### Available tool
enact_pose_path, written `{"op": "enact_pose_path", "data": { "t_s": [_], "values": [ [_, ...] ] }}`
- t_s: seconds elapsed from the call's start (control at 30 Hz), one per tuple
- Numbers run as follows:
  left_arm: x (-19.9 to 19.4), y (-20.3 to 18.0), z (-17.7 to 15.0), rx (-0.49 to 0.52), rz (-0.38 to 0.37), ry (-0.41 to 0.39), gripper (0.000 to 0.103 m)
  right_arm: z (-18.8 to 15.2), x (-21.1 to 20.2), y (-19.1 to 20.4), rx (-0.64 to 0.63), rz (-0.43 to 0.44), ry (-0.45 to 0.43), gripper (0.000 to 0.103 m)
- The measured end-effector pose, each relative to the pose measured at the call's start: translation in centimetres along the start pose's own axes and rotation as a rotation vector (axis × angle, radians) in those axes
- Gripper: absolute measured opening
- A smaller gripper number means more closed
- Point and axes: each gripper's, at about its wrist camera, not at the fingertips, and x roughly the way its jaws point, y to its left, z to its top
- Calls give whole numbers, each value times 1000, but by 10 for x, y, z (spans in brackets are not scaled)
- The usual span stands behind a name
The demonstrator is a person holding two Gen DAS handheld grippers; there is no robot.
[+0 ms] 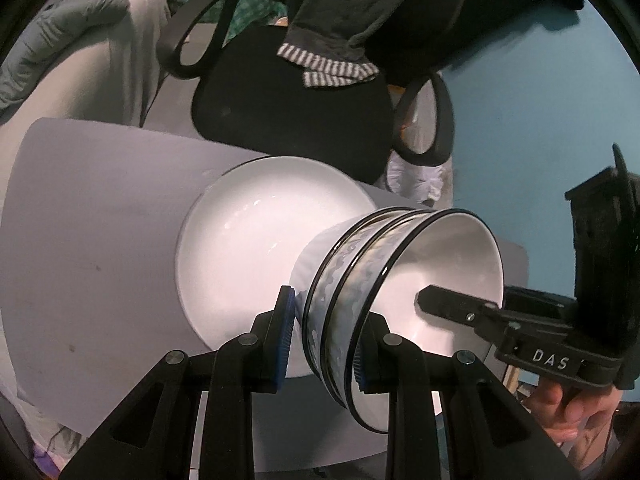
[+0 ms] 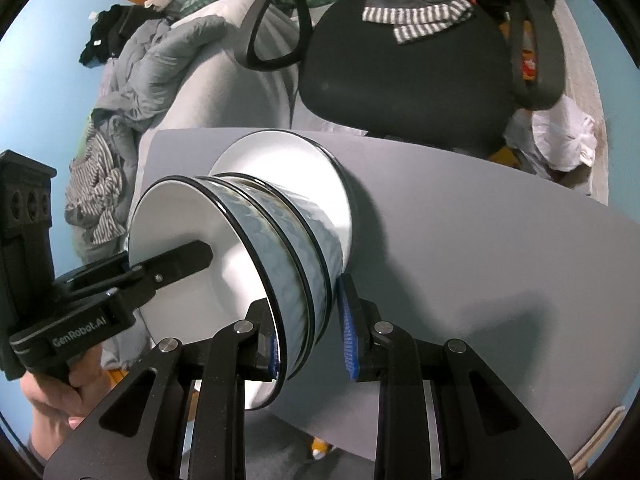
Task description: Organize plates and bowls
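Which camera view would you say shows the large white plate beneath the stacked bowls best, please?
The left wrist view: most of the large white plate's glossy face shows beside the stacked blue-banded bowls. In the right wrist view, the bowls hide it except an upper arc of its rim.

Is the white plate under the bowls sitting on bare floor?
No, the white plate rests on a grey table, beneath the stack of bowls.

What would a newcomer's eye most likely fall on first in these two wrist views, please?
Probably the nested stack of three white bowls with blue wave bands and black rims, clamped from opposite sides by the left gripper and the right gripper. It sits over a white, black-rimmed plate on the grey tabletop. Behind stands a black office chair draped with dark clothing.
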Motion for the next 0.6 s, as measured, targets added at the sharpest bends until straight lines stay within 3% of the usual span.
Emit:
{"op": "enact_pose_path", "data": {
  "t_s": [0.23,0.6],
  "values": [
    [12,31,9,-52,-4,43,25,20,28,16,1,-22,39,25],
    [11,45,18,-43,-7,62,25,30,45,24,28,-48,64,24]
  ]
}}
